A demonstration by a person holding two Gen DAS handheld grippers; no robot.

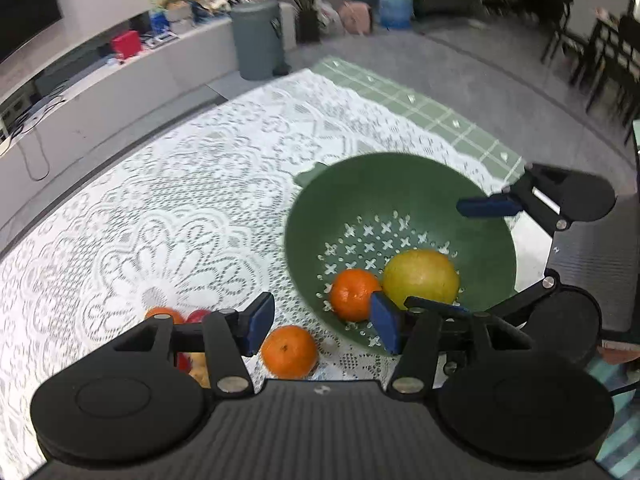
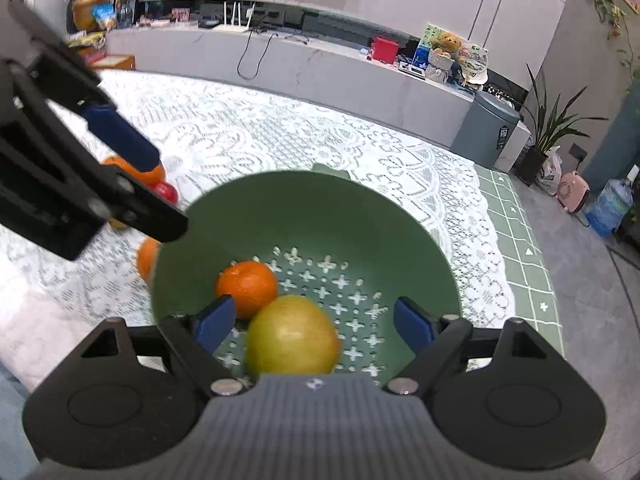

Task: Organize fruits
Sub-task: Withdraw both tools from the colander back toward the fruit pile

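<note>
Right wrist view: right hand-held gripper spread wide, gripping nothing, blue pads either side of a yellow-green apple lying loose in the green colander. Just beside the apple, touching or nearly so, an orange. Left wrist view: left hand-held gripper also open and empty, hanging over the colander's near rim. Below it, on the lace-covered bench, a second orange just outside the colander. Further left, half hidden behind the finger, another orange and something red, possibly an apple.
</note>
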